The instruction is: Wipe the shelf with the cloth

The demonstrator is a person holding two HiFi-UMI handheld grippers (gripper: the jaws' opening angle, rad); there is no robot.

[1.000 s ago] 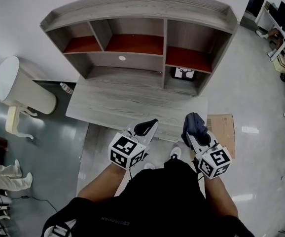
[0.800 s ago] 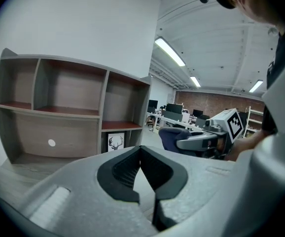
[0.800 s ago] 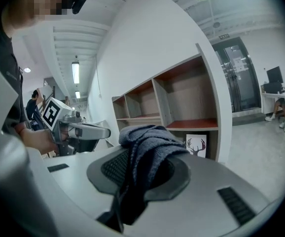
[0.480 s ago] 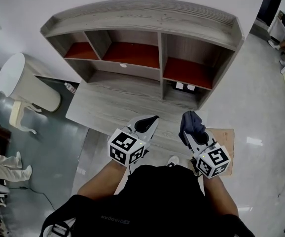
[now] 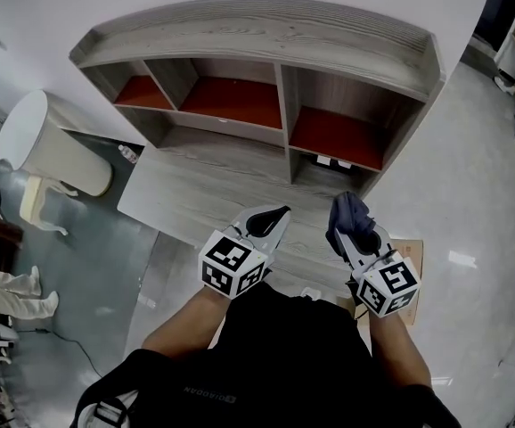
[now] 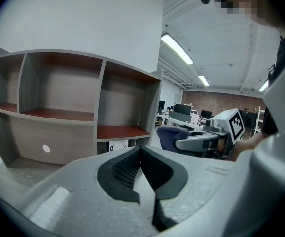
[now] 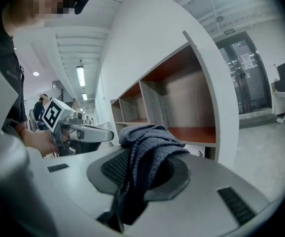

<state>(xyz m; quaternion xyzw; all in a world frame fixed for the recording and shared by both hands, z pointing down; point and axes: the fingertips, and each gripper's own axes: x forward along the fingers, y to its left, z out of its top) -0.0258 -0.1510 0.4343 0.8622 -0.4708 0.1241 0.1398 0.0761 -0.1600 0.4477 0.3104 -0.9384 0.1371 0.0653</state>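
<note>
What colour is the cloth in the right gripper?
Dark blue-grey cloth, clearest in the right gripper view.

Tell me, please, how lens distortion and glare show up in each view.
Head view: fisheye bows the shelf into an arc, and glare spots the floor. Left gripper view: dark vignetted corners, ceiling lights blown out. Right gripper view: the cloth is sharp, the shelf's side curves.

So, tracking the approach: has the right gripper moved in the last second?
Yes. The right gripper, holding the dark blue cloth, moved forward toward the grey wooden shelf.
</note>
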